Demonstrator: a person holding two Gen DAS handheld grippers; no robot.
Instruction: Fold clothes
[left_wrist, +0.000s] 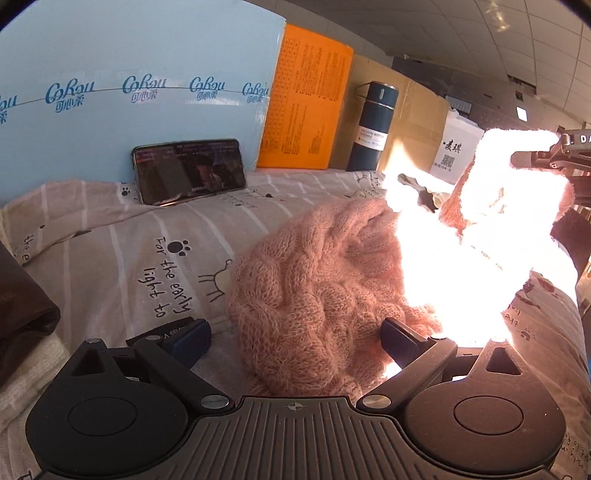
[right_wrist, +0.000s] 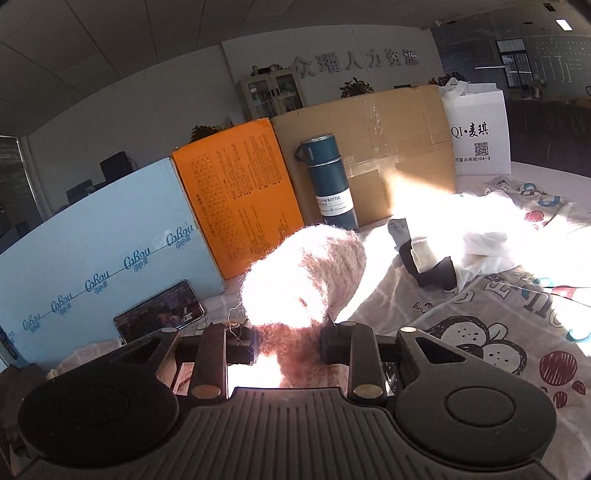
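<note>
Right gripper (right_wrist: 288, 341) fingers pinch a lifted fold of the pink sweater (left_wrist: 314, 288); left gripper (left_wrist: 295, 338) fingers gape around its heap, right of the phone (left_wrist: 189, 170)

"CoRou" on blue box (left_wrist: 129, 74).

Hard sunlight floods the right side of a patterned bedsheet (right_wrist: 480, 332), washing out whatever lies in it. A row of things stands along its far edge: a pale blue carton (left_wrist: 129, 92) printed with a repeated logo, an orange box (right_wrist: 240, 199), a brown cardboard box (right_wrist: 388, 147), a dark teal vacuum bottle (right_wrist: 328, 177) and a white shopping bag (right_wrist: 476, 129). A phone (left_wrist: 188, 171) leans against the blue carton, screen lit. Behind stand a white wall with raised lettering (right_wrist: 354, 61), a glass-fronted cabinet (right_wrist: 273, 92), potted plants (right_wrist: 356, 86) and a panelled ceiling (right_wrist: 110, 44).
</note>
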